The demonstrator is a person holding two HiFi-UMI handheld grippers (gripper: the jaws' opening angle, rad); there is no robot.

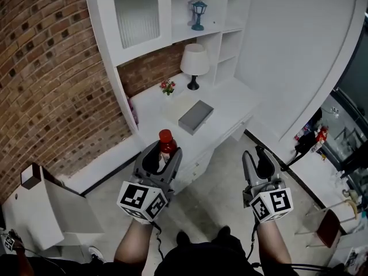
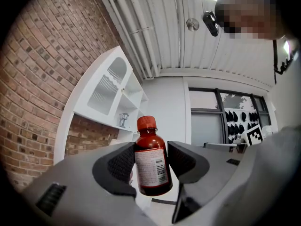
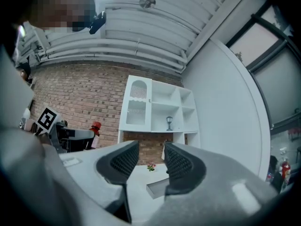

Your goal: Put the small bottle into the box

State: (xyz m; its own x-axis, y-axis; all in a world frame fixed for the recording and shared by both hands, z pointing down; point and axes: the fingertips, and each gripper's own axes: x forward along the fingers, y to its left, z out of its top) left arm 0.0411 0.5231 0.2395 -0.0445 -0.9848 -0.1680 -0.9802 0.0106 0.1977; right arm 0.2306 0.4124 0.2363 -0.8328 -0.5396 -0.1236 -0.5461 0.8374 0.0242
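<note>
Left tongs (image 1: pixel 164 154) clamp the small red-capped bottle (image 1: pixel 167 138) by its body, cap up, over the floor short of the white table (image 1: pixel 233 102), grey box (image 1: pixel 194 118) ahead and slightly right; right tongs (image 1: pixel 257 161) empty, narrowly parted, farther off.

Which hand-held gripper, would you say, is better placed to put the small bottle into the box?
Left: the left hand-held gripper clamps the small bottle, with the grey box on the desk ahead. The right hand-held gripper is empty, jaws apart.
</note>
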